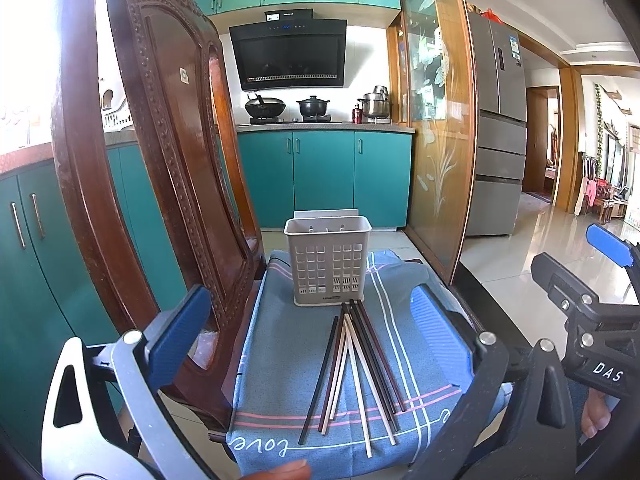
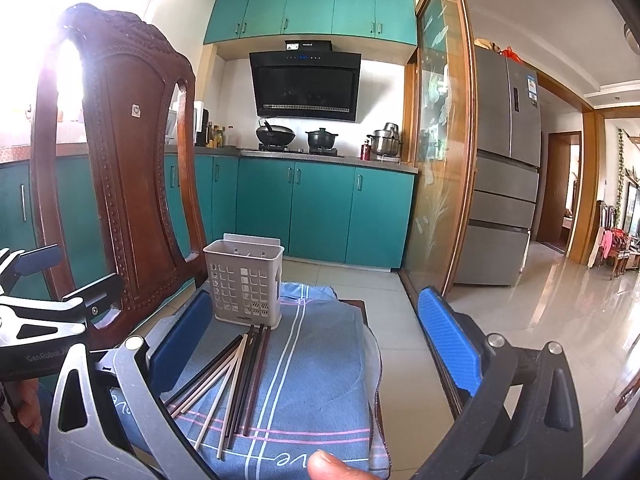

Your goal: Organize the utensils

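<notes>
Blue cloth (image 1: 400,360) bore thin, probably slick chopsticks (image 1: 352,372); both grippers (image 1: 312,336) (image 2: 316,344) gaped empty, best pinching one mid-shaft

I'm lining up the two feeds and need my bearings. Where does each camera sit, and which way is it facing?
Left wrist: on the left claw, facing the chopsticks and holder on the blue cloth; both pads, a fingertip and the right claw show.
Right wrist: on the right claw, further right, facing the same way; its pads, a fingertip and the left claw show.
Shared: chopsticks, holder, cloth, chair, stove.
</notes>
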